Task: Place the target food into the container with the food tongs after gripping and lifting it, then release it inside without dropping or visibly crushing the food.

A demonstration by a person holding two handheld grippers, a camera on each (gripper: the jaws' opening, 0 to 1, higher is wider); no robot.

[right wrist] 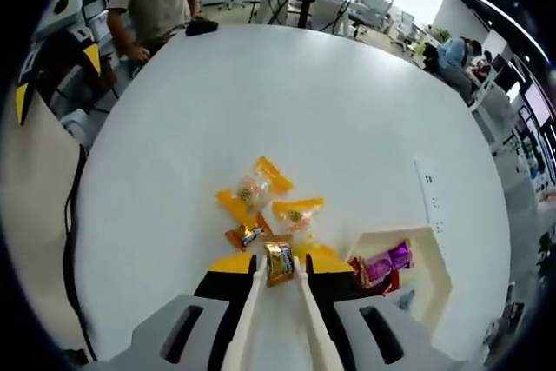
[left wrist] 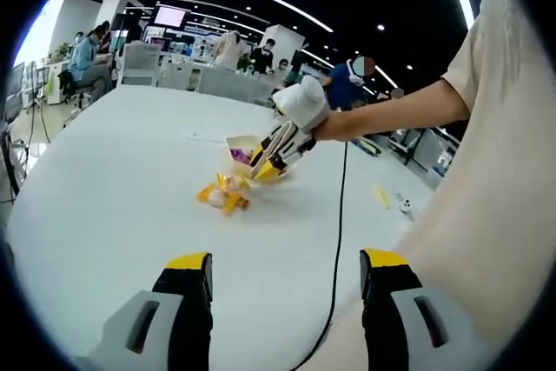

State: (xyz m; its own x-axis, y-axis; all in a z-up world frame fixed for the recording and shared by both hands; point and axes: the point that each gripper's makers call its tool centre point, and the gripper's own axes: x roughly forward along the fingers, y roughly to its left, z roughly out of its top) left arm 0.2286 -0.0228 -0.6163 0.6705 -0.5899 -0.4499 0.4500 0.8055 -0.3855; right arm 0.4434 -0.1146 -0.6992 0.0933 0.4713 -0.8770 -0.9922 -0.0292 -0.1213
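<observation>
Jaws of the left gripper (left wrist: 285, 277) stand wide apart over the white table (left wrist: 130, 206), holding nothing. Across the table, the right gripper (right wrist: 278, 268) has its jaws pressed onto cream food tongs (right wrist: 261, 319), whose tips pinch a small wrapped snack (right wrist: 279, 262). Just beside it sits the cream container (right wrist: 432, 277), with purple and red packets (right wrist: 382, 267) inside. Other yellow wrapped snacks (right wrist: 256, 187) lie loose nearby.

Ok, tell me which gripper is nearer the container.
Right. The right gripper, its tongs holding a snack packet, sits beside the container. The left gripper hangs back, open, across a stretch of table.
</observation>
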